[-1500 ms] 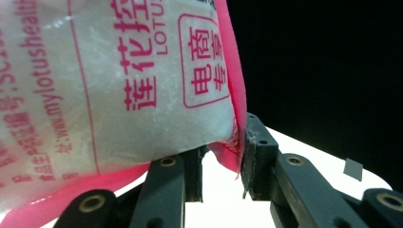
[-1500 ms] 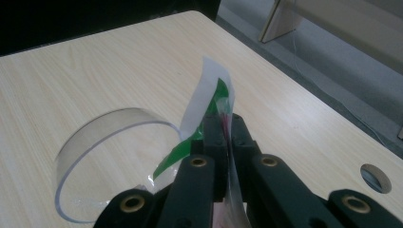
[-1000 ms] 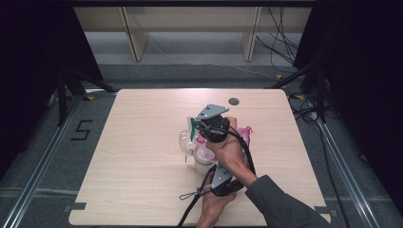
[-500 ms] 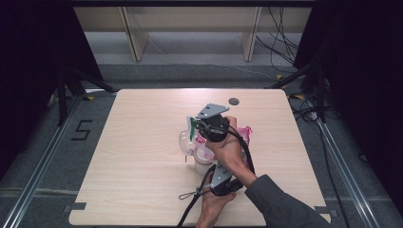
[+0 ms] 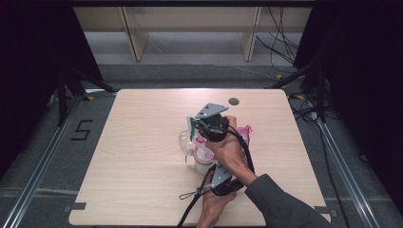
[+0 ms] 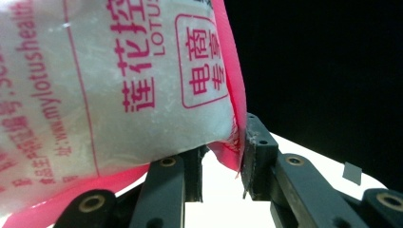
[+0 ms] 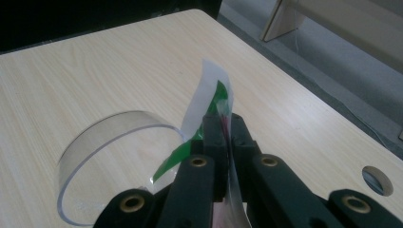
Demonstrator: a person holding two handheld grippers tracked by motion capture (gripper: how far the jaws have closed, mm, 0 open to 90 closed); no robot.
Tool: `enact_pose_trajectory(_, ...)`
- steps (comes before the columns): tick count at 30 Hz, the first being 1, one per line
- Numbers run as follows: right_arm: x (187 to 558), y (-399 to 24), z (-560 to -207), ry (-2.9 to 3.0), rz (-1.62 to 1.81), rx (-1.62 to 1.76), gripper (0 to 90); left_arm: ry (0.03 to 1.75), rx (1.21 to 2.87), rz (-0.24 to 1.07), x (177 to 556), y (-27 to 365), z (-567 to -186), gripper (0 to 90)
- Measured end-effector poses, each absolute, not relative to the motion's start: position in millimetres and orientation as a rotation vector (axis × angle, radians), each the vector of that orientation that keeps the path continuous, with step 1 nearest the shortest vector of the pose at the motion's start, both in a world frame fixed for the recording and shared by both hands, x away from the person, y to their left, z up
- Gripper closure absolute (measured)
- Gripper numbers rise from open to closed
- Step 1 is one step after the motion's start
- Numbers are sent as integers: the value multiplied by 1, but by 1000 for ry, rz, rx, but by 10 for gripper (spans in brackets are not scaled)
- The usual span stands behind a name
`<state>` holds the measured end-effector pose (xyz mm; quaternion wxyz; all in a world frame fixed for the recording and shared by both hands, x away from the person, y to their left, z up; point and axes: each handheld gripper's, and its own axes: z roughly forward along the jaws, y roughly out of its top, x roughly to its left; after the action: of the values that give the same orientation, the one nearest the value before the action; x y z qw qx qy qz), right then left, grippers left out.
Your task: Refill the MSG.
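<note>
A plastic bag (image 6: 119, 80) of white powder, with pink edges and red print, hangs between my two grippers over the middle of the table. My left gripper (image 6: 222, 164) is shut on the bag's lower corner from below; in the high view the left gripper (image 5: 212, 167) is the nearer one. My right gripper (image 7: 222, 124) is shut on the bag's thin white-and-green top strip (image 7: 212, 90). From above, the right gripper (image 5: 194, 126) is the farther one, under its grey plate. A clear round cup (image 7: 90, 156) stands on the table just below and left of the right jaws, and the cup (image 5: 184, 140) is also in the high view.
The wooden table (image 5: 142, 118) has a round hole (image 5: 233, 101) near its far edge, just beyond the grippers. Cables trail from the grippers toward the front edge. A low shelf (image 5: 190, 28) stands on the floor behind the table.
</note>
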<state>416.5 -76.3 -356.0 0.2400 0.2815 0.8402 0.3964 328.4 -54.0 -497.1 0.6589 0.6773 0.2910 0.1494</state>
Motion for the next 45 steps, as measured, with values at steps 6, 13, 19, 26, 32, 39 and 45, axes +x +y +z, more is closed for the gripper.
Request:
enact_pose_trajectory(6, 417, -77, -355, 2317, 1068, 753, 898, 658, 1533, 337, 328, -54, -497, 724)
enact_pose_trajectory(13, 417, -77, -354, 2305, 1078, 740, 898, 656, 1532, 341, 328, -54, -496, 725)
enact_pose_trajectory(19, 416, -77, -353, 2293, 1086, 755, 898, 656, 1530, 343, 328, -55, -496, 724)
enact_pose_trajectory(26, 417, -76, -354, 2314, 1061, 731, 898, 656, 1531, 340, 328, -55, -496, 724)
enact_pose_trajectory(32, 417, -75, -355, 2307, 1060, 748, 898, 687, 1437, 287, 326, -63, -496, 724)
enact_pose_trajectory(39, 416, -76, -354, 2308, 1069, 750, 898, 655, 1529, 339, 328, -55, -496, 725)
enact_pose_trajectory(45, 416, -74, -354, 2308, 1073, 757, 898, 691, 1436, 286, 327, -61, -496, 725)
